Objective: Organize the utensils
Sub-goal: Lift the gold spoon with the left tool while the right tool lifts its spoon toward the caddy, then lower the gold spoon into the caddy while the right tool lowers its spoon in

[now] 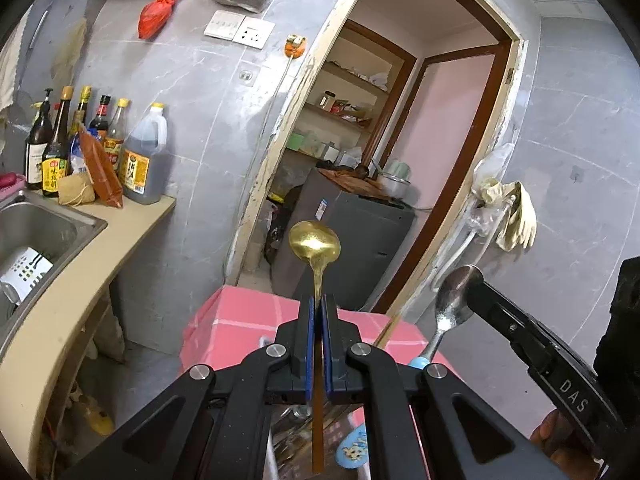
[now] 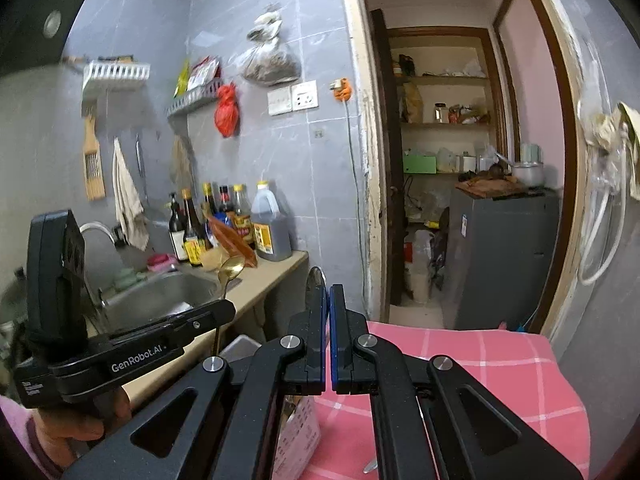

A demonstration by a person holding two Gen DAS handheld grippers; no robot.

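We hold a gripper in each hand, both raised in front of a doorway in a small grey-tiled kitchen. Our left gripper point(image 1: 319, 300) is clamped on the stem of a gold spoon point(image 1: 315, 242), whose bowl stands upright above the blue pads while the long handle hangs down between the jaws. Our right gripper point(image 2: 326, 292) has its jaws pressed together on a silver spoon point(image 1: 456, 296): in the left wrist view the bowl of it sticks up beside the black finger and a light-blue handle end points down. In the right wrist view only the edge of that bowl peeks out above the left pad. Both spoons are in the air above a surface covered in pink checked cloth point(image 2: 472, 360). To the left runs a beige counter point(image 1: 80, 264) with a steel sink point(image 1: 48, 216), and a row of sauce bottles point(image 1: 60, 148) and a large jug of dark liquid point(image 1: 144, 160) stand at its far end. Beyond the doorway stands a grey fridge point(image 2: 504, 256).
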